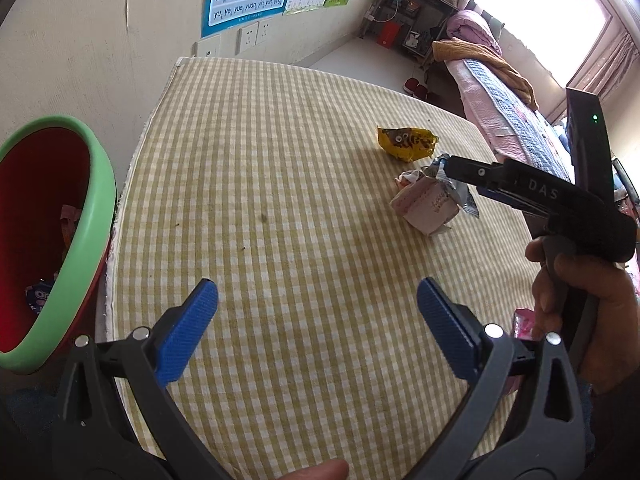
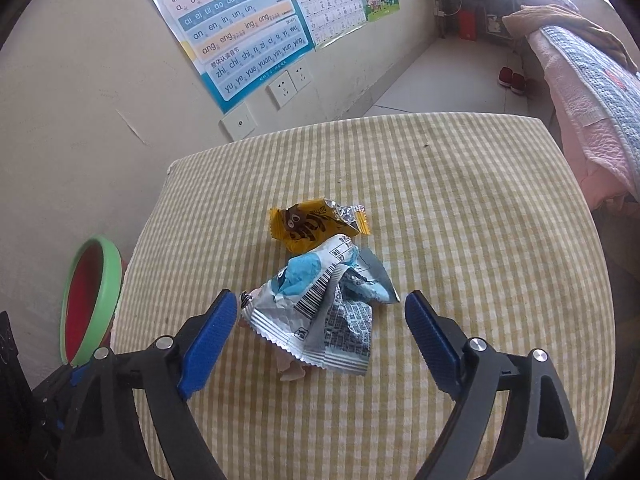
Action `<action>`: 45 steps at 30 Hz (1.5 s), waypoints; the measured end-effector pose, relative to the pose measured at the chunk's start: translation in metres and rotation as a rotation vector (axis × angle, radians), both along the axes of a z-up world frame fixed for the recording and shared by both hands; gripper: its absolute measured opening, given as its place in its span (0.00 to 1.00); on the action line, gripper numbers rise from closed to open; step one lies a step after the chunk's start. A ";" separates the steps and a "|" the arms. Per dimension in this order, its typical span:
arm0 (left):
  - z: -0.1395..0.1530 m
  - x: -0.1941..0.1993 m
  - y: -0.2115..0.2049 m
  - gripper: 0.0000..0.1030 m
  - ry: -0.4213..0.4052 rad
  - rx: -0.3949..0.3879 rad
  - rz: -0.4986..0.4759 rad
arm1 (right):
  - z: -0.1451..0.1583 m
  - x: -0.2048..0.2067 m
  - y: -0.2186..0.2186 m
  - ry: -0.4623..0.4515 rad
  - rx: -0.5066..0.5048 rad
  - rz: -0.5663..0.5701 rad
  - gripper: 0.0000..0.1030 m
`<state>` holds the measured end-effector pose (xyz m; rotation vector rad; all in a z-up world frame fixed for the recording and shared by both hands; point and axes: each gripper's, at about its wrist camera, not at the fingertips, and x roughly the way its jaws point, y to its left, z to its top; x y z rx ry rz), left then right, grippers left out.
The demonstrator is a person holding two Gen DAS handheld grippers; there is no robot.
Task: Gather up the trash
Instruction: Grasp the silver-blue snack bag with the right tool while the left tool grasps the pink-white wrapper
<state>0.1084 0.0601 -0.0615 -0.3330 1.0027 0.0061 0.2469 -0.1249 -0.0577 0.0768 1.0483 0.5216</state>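
Pinyin wall chart [image 2: 240,40] reads "ang eng ing ong", right gripper [image 2: 320,320] jaws apart astride silver barcoded wrapper [image 2: 320,320], not clamped, yellow wrapper [image 2: 316,226] touching behind, left gripper [image 1: 318,312] jaws apart, empty, over bare checked desk [image 1: 280,200], red bin [image 1: 48,240] at left edge.

Home bedroom, lived-in. Evidence: bed [image 1: 516,120] with pink quilt and blanket along the window wall, curtains [image 1: 612,56], red slippers [image 2: 512,78] on the tile floor, cluttered shelf [image 1: 404,20] in the corner. Kids' pinyin charts [image 2: 240,32] taped to the wall above sockets [image 2: 288,86]. Table [image 1: 280,160] has a checked cloth.
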 end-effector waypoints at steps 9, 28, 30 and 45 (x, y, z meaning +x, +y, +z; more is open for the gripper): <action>-0.012 0.007 0.001 0.95 0.022 -0.008 -0.004 | -0.004 0.016 -0.015 0.045 0.070 -0.032 0.46; -0.004 0.082 -0.054 0.94 -0.005 -0.029 -0.100 | 0.009 0.007 -0.082 0.000 0.040 -0.086 0.46; -0.008 0.095 -0.063 0.94 0.009 -0.026 -0.110 | 0.007 0.008 -0.089 0.005 0.042 -0.095 0.46; -0.031 0.125 -0.088 0.52 0.103 -0.015 -0.108 | 0.002 0.004 -0.107 -0.006 0.064 -0.098 0.46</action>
